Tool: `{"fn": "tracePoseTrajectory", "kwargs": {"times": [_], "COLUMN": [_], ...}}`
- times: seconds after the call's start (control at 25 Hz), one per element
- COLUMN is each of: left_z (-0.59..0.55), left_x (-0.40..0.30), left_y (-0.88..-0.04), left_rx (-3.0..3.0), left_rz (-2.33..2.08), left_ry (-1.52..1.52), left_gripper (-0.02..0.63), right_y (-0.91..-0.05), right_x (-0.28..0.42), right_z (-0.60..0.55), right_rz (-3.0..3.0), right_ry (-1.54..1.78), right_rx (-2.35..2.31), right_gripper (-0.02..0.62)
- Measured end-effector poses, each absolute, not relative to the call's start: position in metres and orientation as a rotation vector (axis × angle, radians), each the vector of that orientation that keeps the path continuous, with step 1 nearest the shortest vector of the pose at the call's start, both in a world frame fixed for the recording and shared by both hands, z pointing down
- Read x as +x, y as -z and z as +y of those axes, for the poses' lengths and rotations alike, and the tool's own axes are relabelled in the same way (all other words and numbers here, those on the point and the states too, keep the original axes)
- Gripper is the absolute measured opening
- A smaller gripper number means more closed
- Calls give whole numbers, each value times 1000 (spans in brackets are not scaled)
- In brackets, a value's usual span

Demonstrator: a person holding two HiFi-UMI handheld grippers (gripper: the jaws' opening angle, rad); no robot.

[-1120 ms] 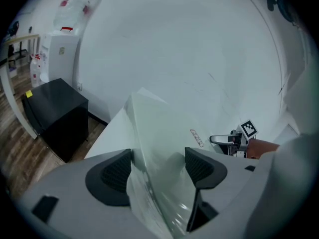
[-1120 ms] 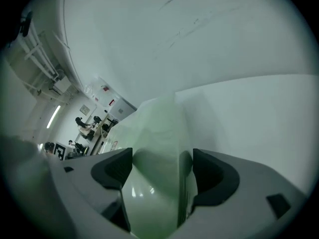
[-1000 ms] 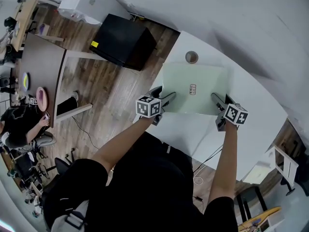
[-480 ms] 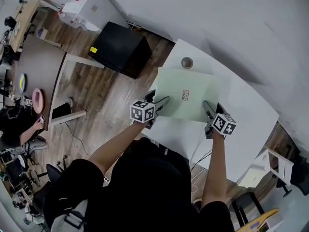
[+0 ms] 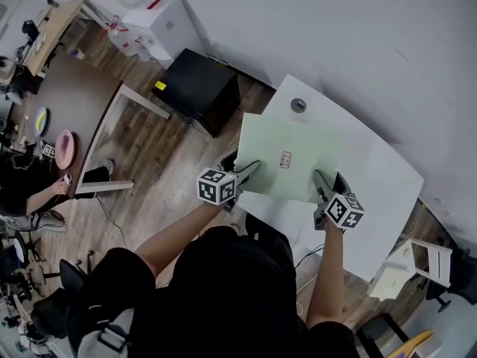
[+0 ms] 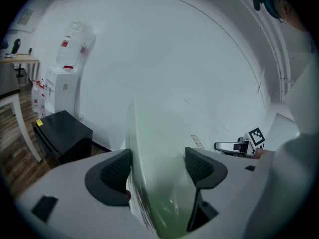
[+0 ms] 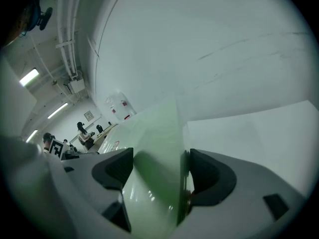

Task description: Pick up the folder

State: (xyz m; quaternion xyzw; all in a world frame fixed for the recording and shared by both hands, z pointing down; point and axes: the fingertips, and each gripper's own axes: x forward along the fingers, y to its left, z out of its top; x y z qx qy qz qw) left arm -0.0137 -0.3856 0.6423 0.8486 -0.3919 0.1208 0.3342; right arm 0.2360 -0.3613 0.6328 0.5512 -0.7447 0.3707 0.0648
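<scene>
A pale green folder (image 5: 298, 144) with a small label hangs flat above the white table (image 5: 376, 181), its left part out past the table's edge. My left gripper (image 5: 250, 169) is shut on its near left edge, my right gripper (image 5: 320, 180) on its near right edge. In the left gripper view the folder (image 6: 149, 148) runs edge-on between the two dark pads of the left gripper (image 6: 157, 168). In the right gripper view the folder (image 7: 157, 133) likewise fills the gap of the right gripper (image 7: 157, 171).
A round grommet (image 5: 298, 105) sits in the table's far corner. A black cabinet (image 5: 200, 88) stands on the wood floor to the left, with white boxes (image 5: 153, 21) behind it. A brown table (image 5: 71, 110) and a seated person (image 5: 22, 192) are further left.
Both grippers have lifted the folder off the table and carried it a little to the left, so that it now overhangs the table's left edge.
</scene>
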Motion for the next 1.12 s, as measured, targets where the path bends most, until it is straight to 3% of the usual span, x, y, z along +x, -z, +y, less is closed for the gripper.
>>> {"fn": "tracePoseTrajectory", "kwargs": {"times": [0.56,1.12], "left_z": [-263,-163], "left_x": [-119,-94], "left_y": [-549,-537], "left_rx": [2340,2422], "left_rz": [-1138,-970], "left_ry": [-145,-112], "left_gripper": [336,336], "right_y": [-544,-515], "right_x": [131,146], "right_z": [-231,-86], "right_rz": [-2385,-2315], "right_ry": [-960,-756], "right_rx": [1749,1989], "right_gripper": [350,350]}}
